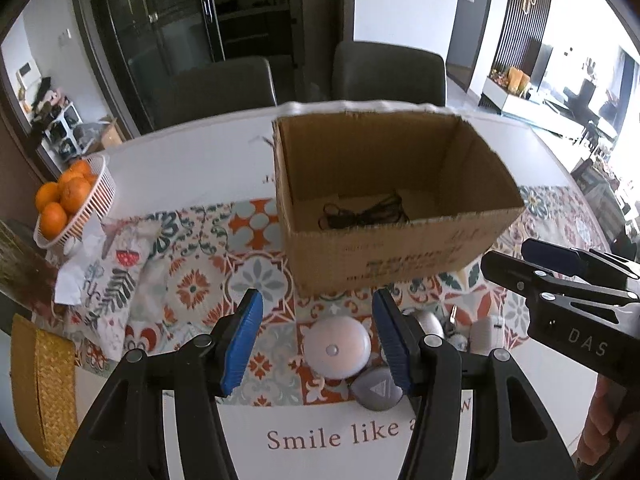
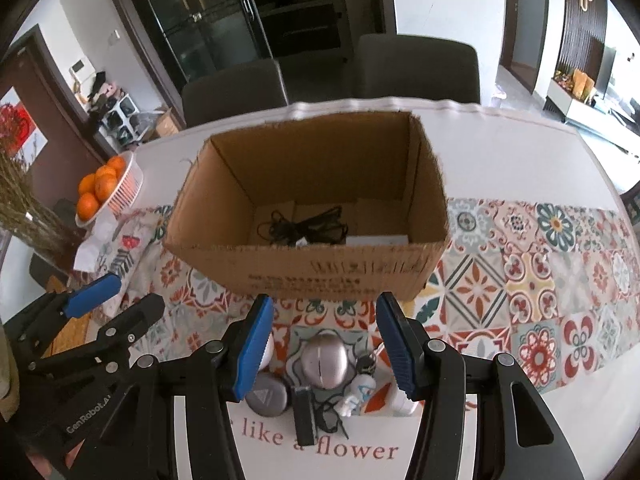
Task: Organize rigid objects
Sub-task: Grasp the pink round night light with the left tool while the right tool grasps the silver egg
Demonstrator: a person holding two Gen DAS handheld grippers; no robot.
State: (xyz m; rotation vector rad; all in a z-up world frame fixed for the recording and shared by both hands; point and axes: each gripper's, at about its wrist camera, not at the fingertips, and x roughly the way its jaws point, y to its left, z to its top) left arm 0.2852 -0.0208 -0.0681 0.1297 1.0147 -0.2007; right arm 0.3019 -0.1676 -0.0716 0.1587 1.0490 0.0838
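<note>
Sitting on a patterned table runner (image 2: 532, 280) is an open cardboard box (image 2: 320, 276), long axis across both views, open top up, printed long side toward the grippers. Inside on the floor: a tangled black cord (image 2: 308, 224), plus a flat white item (image 2: 376, 240) near the front wall in the right wrist view.

Small rigid objects cluster on the runner's near edge, just in front of the box. Round white puck light (image 1: 336, 346) lies flat, face up. Grey rounded-triangle gadget (image 1: 376, 392) lies flat just beside it, triangle mark pointing away from the camera. Silver egg-shaped object (image 2: 324, 362) lies with its long axis roughly toward the box. Black bar (image 2: 303, 414) lies flat, long axis near-far, near end on the white cloth by the "flower" lettering. Small white figurine (image 2: 358, 394) lies tilted beside the bar; a white piece (image 2: 400, 402) is mostly hidden behind the right finger.

Left gripper (image 1: 318, 344): blue pads moderately apart, nothing held; the puck light shows in the gap below, pads not pressing it. Right gripper (image 2: 326, 346): same moderate gap, empty, above the egg-shaped object, no contact visible.

Basket of oranges (image 1: 72, 204) sits far left, well apart.
</note>
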